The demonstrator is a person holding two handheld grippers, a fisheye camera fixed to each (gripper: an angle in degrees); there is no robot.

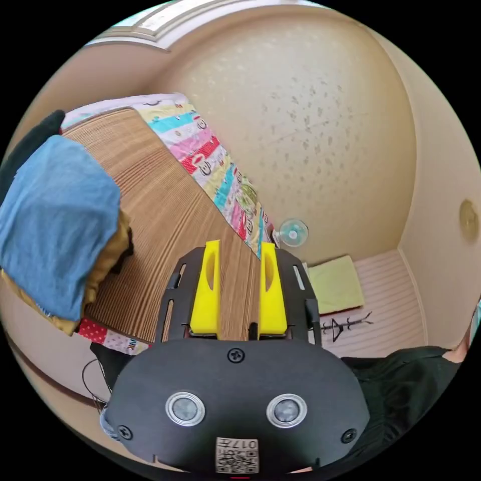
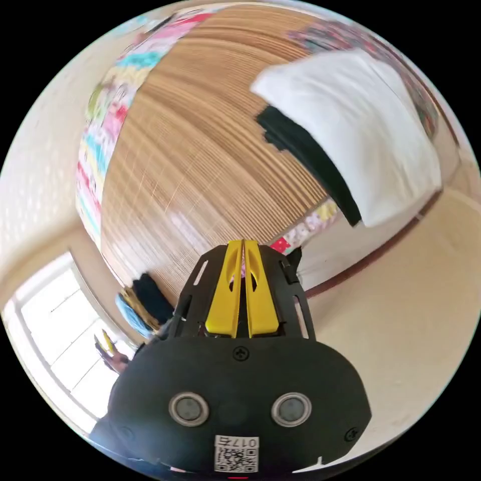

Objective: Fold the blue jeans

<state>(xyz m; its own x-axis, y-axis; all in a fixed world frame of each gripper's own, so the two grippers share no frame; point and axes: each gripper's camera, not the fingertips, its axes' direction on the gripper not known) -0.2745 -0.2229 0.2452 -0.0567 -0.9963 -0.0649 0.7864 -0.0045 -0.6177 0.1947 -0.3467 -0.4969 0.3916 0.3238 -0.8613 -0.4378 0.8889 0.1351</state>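
Left gripper (image 1: 239,250): jaws spread, empty. Right gripper (image 2: 243,248): jaws pressed together, empty. Blue jeans (image 1: 55,225), apparently folded atop a pile: heavy, limp denim; grip a thick edge.

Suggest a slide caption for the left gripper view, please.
Open left claw above a bamboo mat, folded blue jeans nearby.

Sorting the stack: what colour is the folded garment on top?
Blue: the folded blue denim garment on the pile, clearest in the left gripper view.
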